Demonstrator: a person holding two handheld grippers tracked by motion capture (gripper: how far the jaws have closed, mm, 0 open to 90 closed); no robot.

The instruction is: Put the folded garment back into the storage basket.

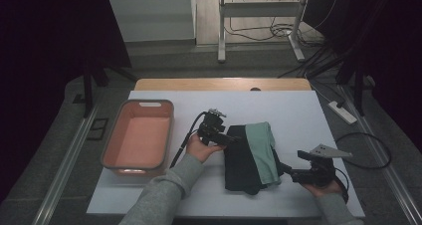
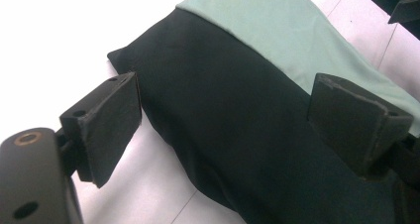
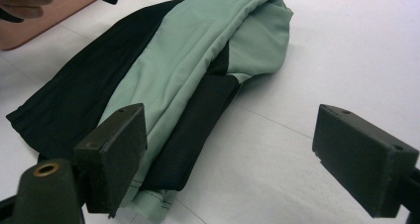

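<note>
Folded black-and-green garment (image 1: 250, 155) lies between left gripper (image 1: 230, 139) and right gripper (image 1: 287, 171), both spread wide, apparently poised to grasp it.

lab | dark curtains (image 1: 45, 46) | loose floor cables (image 1: 278, 32) | power strip (image 1: 342, 112) | stand legs (image 1: 221, 31)

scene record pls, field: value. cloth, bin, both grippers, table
cloth: folded black and mint-green garment, lying flat near the middle of the table
bin: salmon-pink tub, left of the garment, nothing visible inside
left gripper: open, jaws at the garment's upper left edge, holding nothing
right gripper: open, at the garment's lower right edge, holding nothing
table: white top, wooden strip at far edge
</note>
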